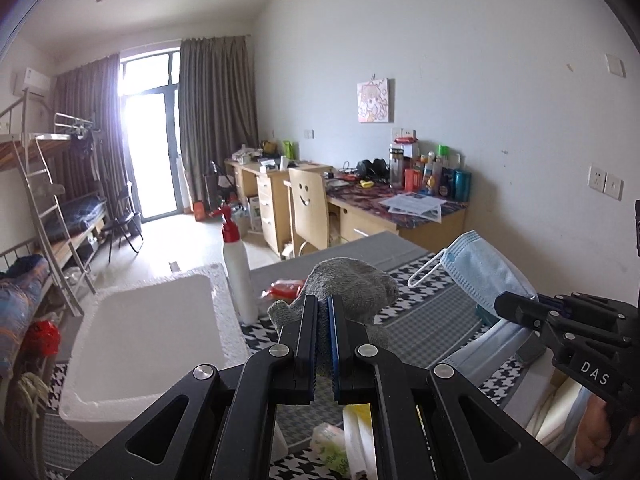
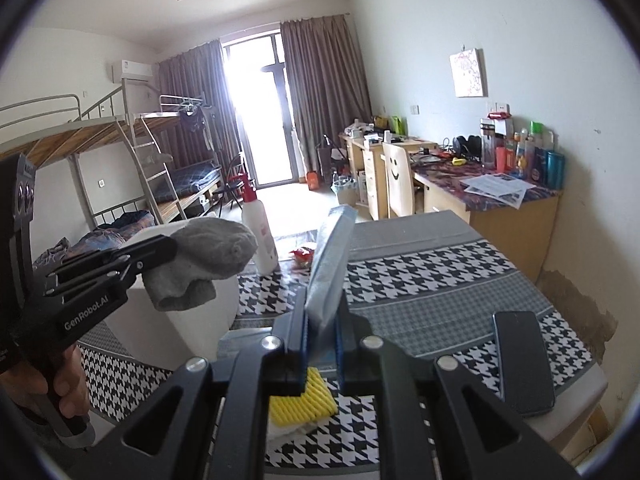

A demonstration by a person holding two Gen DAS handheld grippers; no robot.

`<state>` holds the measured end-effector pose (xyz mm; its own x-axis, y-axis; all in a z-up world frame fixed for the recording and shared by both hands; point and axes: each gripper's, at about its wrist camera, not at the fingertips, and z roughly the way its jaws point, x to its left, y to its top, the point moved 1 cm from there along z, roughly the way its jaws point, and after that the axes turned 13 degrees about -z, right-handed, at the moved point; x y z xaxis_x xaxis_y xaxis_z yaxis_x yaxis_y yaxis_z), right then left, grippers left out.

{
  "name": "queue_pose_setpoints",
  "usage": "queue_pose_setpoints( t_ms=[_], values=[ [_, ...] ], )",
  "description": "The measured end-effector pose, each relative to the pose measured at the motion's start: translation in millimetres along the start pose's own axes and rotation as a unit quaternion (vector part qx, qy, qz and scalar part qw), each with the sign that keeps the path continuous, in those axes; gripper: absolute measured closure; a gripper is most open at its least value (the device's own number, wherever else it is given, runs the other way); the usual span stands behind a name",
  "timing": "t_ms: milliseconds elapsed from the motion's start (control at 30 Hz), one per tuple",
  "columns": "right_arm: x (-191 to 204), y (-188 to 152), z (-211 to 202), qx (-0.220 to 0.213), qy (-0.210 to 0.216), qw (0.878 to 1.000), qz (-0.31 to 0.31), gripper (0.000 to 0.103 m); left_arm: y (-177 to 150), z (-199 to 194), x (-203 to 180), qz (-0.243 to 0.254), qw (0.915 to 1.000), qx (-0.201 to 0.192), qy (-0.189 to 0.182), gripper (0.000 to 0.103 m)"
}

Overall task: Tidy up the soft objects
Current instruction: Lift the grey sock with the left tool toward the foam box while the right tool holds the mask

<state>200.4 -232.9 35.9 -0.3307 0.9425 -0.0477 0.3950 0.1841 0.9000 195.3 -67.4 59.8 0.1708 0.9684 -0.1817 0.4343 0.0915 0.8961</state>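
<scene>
My left gripper (image 1: 322,304) is shut on a grey knitted cloth (image 1: 352,284), which it holds above the table; the same cloth (image 2: 216,252) hangs from that gripper (image 2: 168,248) at the left of the right wrist view. My right gripper (image 2: 322,300) is shut on a light blue face mask (image 2: 330,256) that stands up edge-on between its fingers. In the left wrist view the mask (image 1: 484,272) shows flat, with a white ear loop (image 1: 424,272), pinched by the right gripper (image 1: 500,304) at the right. Both items are lifted off the checked tablecloth (image 2: 440,280).
A white foam box (image 1: 148,336) stands at the table's left, a white spray bottle with a red top (image 1: 238,272) behind it, and a red packet (image 1: 284,288). A yellow sponge (image 2: 300,402) and a dark phone (image 2: 522,364) lie near me. A desk (image 1: 400,216) and bunk beds stand beyond.
</scene>
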Motion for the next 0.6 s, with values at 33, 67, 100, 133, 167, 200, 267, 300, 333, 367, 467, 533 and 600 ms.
queue_pose_setpoints(
  t_ms=[33, 67, 100, 133, 167, 200, 267, 300, 333, 367, 467, 533, 600],
  values=[
    [0.3, 2.6, -0.3, -0.002, -0.001, 1.0, -0.001, 0.089, 2.2, -0.2, 0.4, 0.0, 1.0, -0.002, 0.002, 0.098],
    [1.0, 5.2, -0.4, -0.005, -0.003, 1.0, -0.002, 0.089, 4.1, -0.8, 0.6, 0.001, 1.0, -0.004, 0.001, 0.098],
    [1.8, 7.9, -0.9, -0.008, -0.003, 1.0, -0.003, 0.089, 5.8, -0.9, 1.0, 0.001, 1.0, -0.004, 0.0, 0.098],
    [1.7, 9.9, -1.0, -0.01, -0.004, 1.0, -0.004, 0.089, 8.5, 1.3, -0.2, 0.0, 1.0, -0.004, 0.0, 0.098],
    [1.9, 12.6, -1.0, -0.013, -0.005, 1.0, -0.005, 0.089, 10.1, 1.2, 0.3, 0.0, 1.0, -0.005, 0.001, 0.098],
    [2.0, 14.6, -1.2, -0.016, -0.006, 1.0, -0.005, 0.089, 11.8, 1.3, 0.5, -0.001, 1.0, -0.007, 0.002, 0.098],
    [2.4, 17.9, -1.1, -0.019, -0.005, 1.0, -0.005, 0.089, 15.5, 1.8, 2.6, -0.004, 1.0, -0.008, 0.003, 0.098],
    [2.4, 20.0, -0.6, -0.021, -0.005, 1.0, -0.005, 0.089, 16.1, 0.2, 4.3, -0.007, 0.9999, -0.009, 0.003, 0.098],
    [2.5, 21.9, -0.1, -0.023, -0.003, 1.0, -0.004, 0.089, 17.5, -0.2, 5.1, -0.007, 0.9999, -0.011, 0.003, 0.098],
    [2.7, 24.5, 0.9, -0.026, 0.0, 1.0, -0.004, 0.089, 18.8, -0.4, 5.3, -0.006, 0.9999, -0.012, 0.005, 0.098],
    [4.3, 29.1, 2.0, -0.031, 0.001, 1.0, -0.006, 0.089, 24.0, -1.8, 8.5, -0.01, 0.9997, -0.019, 0.008, 0.098],
    [5.1, 32.6, 3.3, -0.034, 0.003, 0.999, -0.007, 0.089, 27.2, -2.6, 9.1, -0.012, 0.9996, -0.023, 0.01, 0.098],
    [5.8, 36.2, 4.7, -0.036, 0.005, 0.999, -0.005, 0.089, 29.9, -4.0, 11.6, -0.012, 0.9995, -0.028, 0.013, 0.098]
  ],
)
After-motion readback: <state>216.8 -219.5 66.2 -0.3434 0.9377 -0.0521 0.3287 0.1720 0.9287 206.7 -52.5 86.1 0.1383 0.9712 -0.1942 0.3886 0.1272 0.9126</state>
